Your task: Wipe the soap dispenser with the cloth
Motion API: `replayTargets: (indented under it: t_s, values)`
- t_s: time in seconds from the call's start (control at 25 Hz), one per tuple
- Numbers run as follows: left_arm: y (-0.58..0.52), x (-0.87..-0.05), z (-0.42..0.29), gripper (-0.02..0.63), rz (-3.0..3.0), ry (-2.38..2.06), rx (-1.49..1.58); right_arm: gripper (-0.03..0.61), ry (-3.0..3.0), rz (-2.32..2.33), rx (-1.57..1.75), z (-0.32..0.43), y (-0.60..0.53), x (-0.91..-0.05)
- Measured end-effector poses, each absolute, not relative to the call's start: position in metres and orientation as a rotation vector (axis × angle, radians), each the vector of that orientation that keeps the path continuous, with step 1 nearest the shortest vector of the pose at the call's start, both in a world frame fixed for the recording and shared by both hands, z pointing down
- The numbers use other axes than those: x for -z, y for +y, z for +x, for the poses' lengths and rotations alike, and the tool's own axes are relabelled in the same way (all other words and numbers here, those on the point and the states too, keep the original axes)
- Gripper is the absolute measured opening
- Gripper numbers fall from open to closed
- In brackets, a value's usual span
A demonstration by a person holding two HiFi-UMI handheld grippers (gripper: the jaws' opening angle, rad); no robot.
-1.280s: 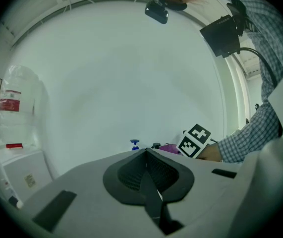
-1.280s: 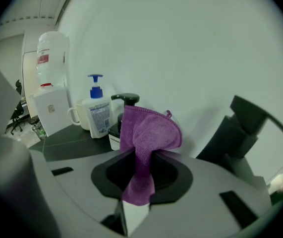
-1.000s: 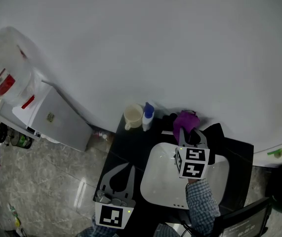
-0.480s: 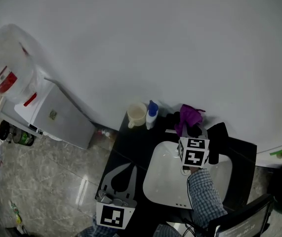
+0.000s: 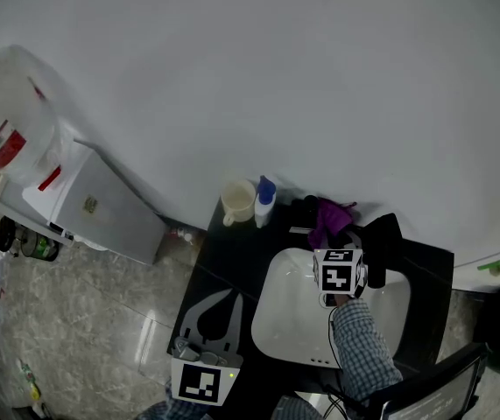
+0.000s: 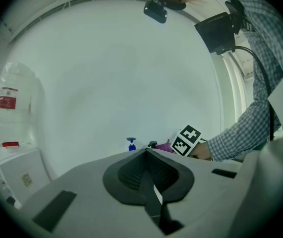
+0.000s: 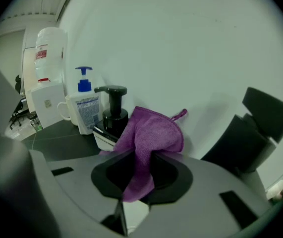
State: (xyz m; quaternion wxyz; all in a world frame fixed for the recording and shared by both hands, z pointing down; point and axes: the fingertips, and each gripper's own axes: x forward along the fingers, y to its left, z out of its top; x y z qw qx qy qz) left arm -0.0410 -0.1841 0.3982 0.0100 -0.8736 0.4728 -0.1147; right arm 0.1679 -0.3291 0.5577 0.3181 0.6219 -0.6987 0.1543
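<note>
Closest in, right gripper: pinched shut on a purple cloth, with a tongue of fabric hanging down between the pads and the rest bunched up above them in a soft fold. Fuzzy microfibre nap, stitched hem, small hanging loop sticking up at the top right.

Just past that, pressed against the cloth's left side: the soap dispenser. Black, round-shouldered, upright, with a black pump head and a short spout pointing left. Pale label band low on the body, partly behind the cloth. Set on a dark counter close to the wall.

Just left of it and a little further back: a white bottle with a blue pump, then a cream mug with its handle turned left. To the right, a black angular object, kind unclear.

From the head view: right gripper held over the back rim of a white basin, in a hand with a checked sleeve. Left gripper low at the counter's near left edge, well apart from the dispenser, fingers pressed together on nothing.

Farthest off, left of the counter: a grey water cooler with a clear jug on top.
</note>
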Motion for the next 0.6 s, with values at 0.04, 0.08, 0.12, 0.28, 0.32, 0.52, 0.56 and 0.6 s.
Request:
replayTargets:
  t_s: [0.04,0.08,0.12,0.28,0.32,0.52,0.56,0.6]
  values:
    - [-0.184,-0.398,-0.039,0.002,-2.722,1.452,0.375,0.080,-1.827,1.620,-0.404,0.168,-0.326,-0.561]
    - [-0.183,-0.398,-0.038,0.002,-2.719,1.434,0.388,0.080,-1.817,1.612,-0.396,0.169,-0.323,-0.564]
    - [-0.183,-0.397,-0.037,0.002,-2.718,1.422,0.393,0.080,-1.812,1.611,-0.386,0.170,-0.319,-0.564]
    - [-0.182,-0.394,-0.036,0.002,-2.725,1.422,0.363,0.080,-1.822,1.607,-0.377,0.167,-0.304,-0.559]
    - [-0.182,-0.394,-0.035,0.002,-2.736,1.434,0.344,0.080,-1.826,1.603,-0.374,0.165,-0.300,-0.557]
    - [-0.181,-0.385,-0.028,0.002,-2.758,1.428,0.286,0.080,-1.875,1.625,-0.432,0.158,-0.273,-0.541]
    - [-0.180,-0.384,-0.027,0.002,-2.770,1.442,0.266,0.080,-1.891,1.638,-0.456,0.157,-0.267,-0.537]
    - [-0.180,-0.382,-0.026,0.002,-2.778,1.449,0.253,0.080,-1.907,1.651,-0.466,0.156,-0.261,-0.530]
